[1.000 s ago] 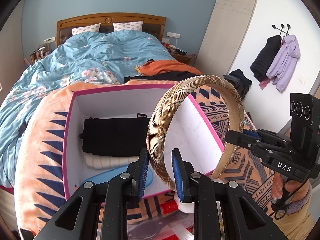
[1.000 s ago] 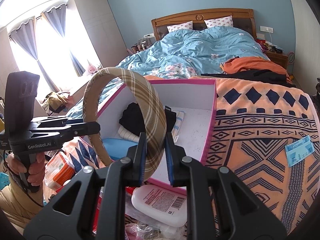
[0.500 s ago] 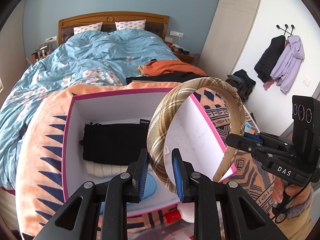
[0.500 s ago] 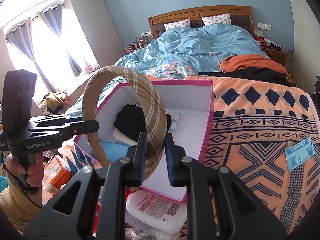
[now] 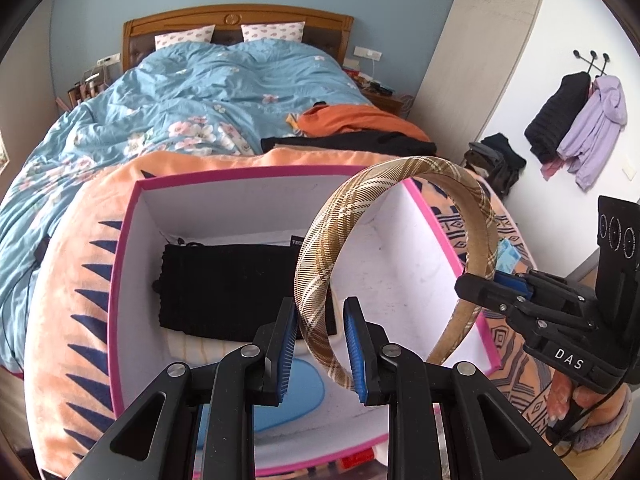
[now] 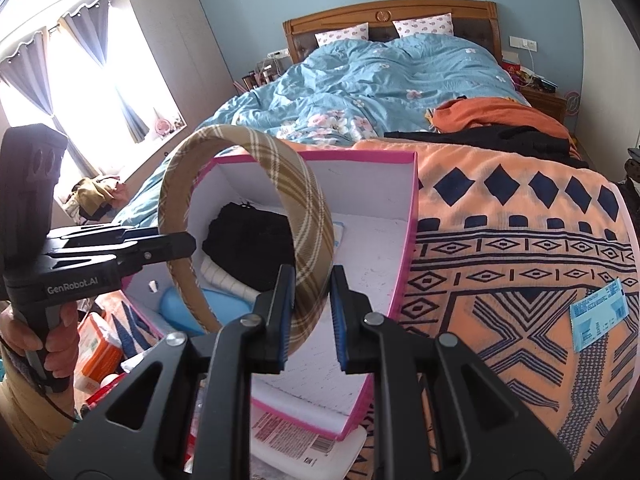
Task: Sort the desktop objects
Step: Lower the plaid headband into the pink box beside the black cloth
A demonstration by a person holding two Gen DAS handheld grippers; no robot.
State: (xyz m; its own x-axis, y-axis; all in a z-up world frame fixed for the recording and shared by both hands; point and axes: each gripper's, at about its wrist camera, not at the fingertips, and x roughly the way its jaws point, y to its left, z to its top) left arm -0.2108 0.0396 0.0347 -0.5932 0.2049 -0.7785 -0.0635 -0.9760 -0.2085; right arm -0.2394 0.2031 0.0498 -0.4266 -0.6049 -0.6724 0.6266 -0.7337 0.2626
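Observation:
A tan plaid headband (image 5: 360,196) hangs arched over a white box with a pink rim (image 5: 128,260). My left gripper (image 5: 320,348) is shut on one end of it, and my right gripper (image 6: 312,316) is shut on the other end. In each wrist view the other gripper shows from the side: the right gripper (image 5: 476,288) and the left gripper (image 6: 180,246). In the box lie a folded black cloth (image 5: 228,288), a cream striped cloth and a blue flat thing (image 5: 296,392). The right half of the box floor (image 6: 368,248) is bare.
The box sits on an orange patterned blanket (image 6: 500,240) at the foot of a bed with a blue quilt. A blue card (image 6: 596,316) lies on the blanket. A white labelled bottle (image 6: 304,440) and an orange pack (image 6: 96,344) lie below the box's near edge.
Both grippers have carried the headband forward and slightly down, so it now hangs further over the box. Neither grip has changed.

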